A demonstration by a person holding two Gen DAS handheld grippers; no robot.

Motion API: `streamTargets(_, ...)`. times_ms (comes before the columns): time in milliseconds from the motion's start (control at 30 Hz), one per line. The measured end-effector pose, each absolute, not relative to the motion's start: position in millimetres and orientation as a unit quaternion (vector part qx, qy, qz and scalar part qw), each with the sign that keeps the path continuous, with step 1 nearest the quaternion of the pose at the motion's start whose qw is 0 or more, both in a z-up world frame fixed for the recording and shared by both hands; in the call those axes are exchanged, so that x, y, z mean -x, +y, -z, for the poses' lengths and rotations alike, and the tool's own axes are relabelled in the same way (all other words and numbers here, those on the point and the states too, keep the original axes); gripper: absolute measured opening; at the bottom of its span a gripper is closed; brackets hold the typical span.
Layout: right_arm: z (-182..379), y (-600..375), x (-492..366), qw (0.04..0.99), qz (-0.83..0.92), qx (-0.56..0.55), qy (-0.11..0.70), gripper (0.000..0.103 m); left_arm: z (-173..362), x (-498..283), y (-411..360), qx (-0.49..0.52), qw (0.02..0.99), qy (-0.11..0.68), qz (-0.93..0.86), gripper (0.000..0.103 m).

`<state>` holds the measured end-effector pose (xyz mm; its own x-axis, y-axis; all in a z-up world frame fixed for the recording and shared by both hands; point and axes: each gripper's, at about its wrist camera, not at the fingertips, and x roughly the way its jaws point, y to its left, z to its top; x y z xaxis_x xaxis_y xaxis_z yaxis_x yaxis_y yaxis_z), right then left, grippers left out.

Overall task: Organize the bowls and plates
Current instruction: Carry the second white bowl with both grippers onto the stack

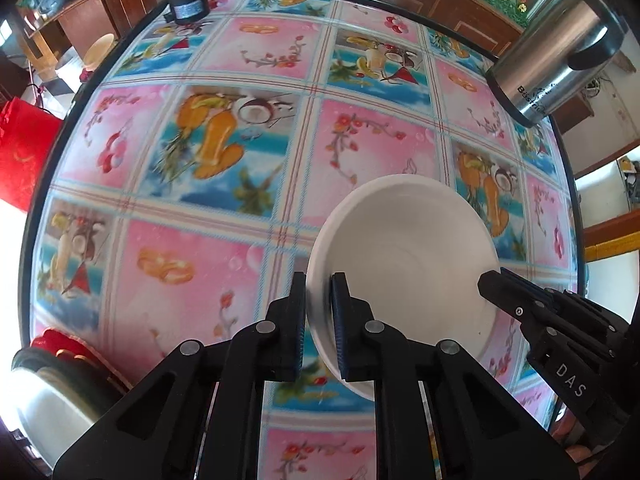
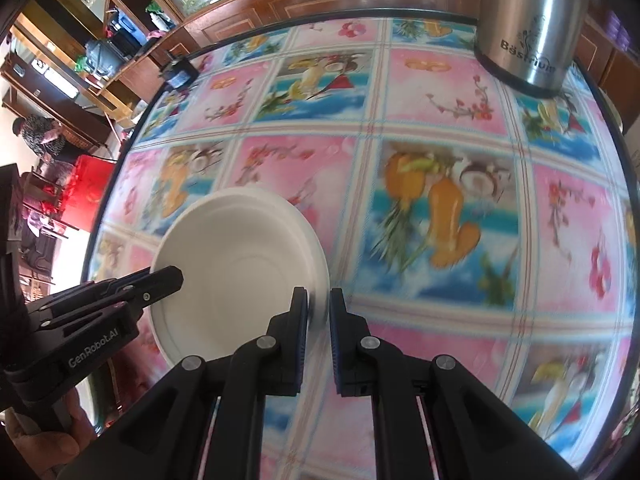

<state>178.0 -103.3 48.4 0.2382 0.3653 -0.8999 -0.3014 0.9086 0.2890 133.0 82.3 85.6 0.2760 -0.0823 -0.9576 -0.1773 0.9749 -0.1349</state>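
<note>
Left wrist view: the left gripper [image 1: 318, 320] pinches the round white shallow bowl [image 1: 404, 256] by its rim above the flowered tablecloth [image 1: 192, 248].

Right wrist view: the right gripper [image 2: 319, 316] clamps the opposite rim. The carry is under way; next they need somewhere to stack it.

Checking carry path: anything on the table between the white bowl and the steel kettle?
Nothing: only bare patterned tablecloth between white bowl and steel kettle, seen in the right wrist view.

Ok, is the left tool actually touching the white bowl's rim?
Touching. In the left wrist view the left tool has the white bowl's rim pinched between its two fingers, no gap showing on either side.
</note>
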Motion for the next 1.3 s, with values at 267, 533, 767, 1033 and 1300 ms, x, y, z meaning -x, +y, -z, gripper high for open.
streamTargets(267,-71,-84,-132,0.788,-0.227,-0.032,0.571,0.009,-119,-82,107,0.114,0.804,0.583,-0.033,0.012)
streamTargets(533,-94,-54,-88,0.79,-0.248,-0.018,0.561,0.009,-143,-29,141,0.123,0.813,0.567,-0.048,0.012)
streamTargets(767,-103,-19,-58,0.783,-0.272,0.005,0.56,0.01,-153,11,174,0.137,0.817,0.556,-0.067,0.012)
streamTargets(1033,-104,20,-35,0.772,-0.296,0.031,0.562,0.012,-153,47,209,0.154,0.814,0.553,-0.088,0.012)
streamTargets(1300,-104,47,-24,0.766,-0.307,0.051,0.562,0.012,-153,64,230,0.167,0.813,0.549,-0.098,0.012)
